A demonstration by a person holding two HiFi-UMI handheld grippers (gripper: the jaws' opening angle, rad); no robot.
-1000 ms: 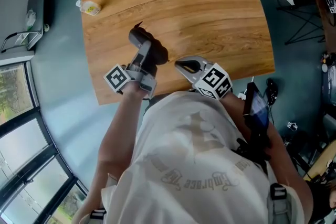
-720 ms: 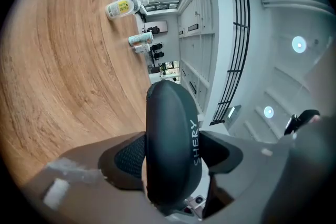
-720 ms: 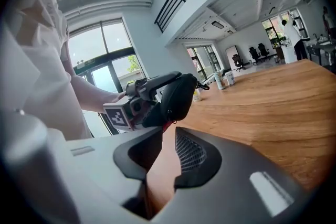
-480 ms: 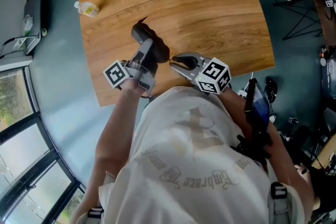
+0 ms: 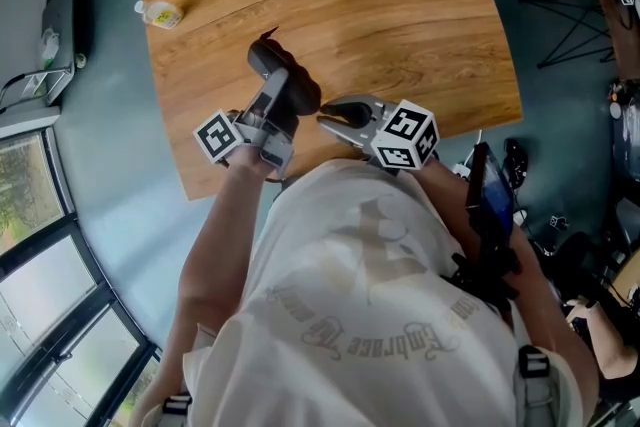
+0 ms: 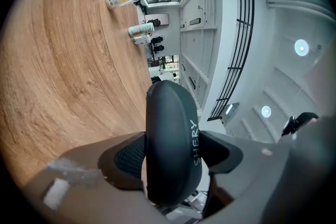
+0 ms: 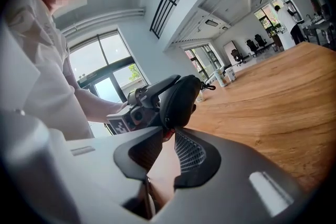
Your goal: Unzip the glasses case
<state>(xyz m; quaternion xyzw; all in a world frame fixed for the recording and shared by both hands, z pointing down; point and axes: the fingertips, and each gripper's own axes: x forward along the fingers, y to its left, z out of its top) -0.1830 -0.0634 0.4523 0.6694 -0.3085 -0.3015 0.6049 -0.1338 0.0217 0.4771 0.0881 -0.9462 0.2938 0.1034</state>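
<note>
While the left gripper point(image 5: 277, 107) is clamped across the dark glasses case point(image 6: 170, 144), holding it on edge in the air over the near part of the wooden table point(image 5: 400, 5), the right gripper point(image 7: 167, 136) sits at the case's near end with its jaws a little apart and nothing gripped. Obs.: a small reddish bit point(image 7: 168, 132) shows just at the right jaw tips; cannot tell what it is. A thin dark tab point(image 7: 209, 86) sticks out at the far end of the case, pointing away from the person; probably the zip pull or a hang loop, not confirmed. No zip line is readable in either gripper view. Judgement: the step in hand is getting the right jaws onto the pull, and the zip is not yet started. To do it well, first settle which end carries the pull. If it is the far tab, the right gripper needs to go round to that end rather than close where it is. Close on the tab alone, near its root, not on the rounded shell, where a pinch will likely slip off. Then draw along the seam, following the curve of the case, not straight outward. The left grip should hold firm and sit off the seam so the slider has a free path. Risk: the case twists between the left jaws under load, so pull slowly and in line with them.
</note>
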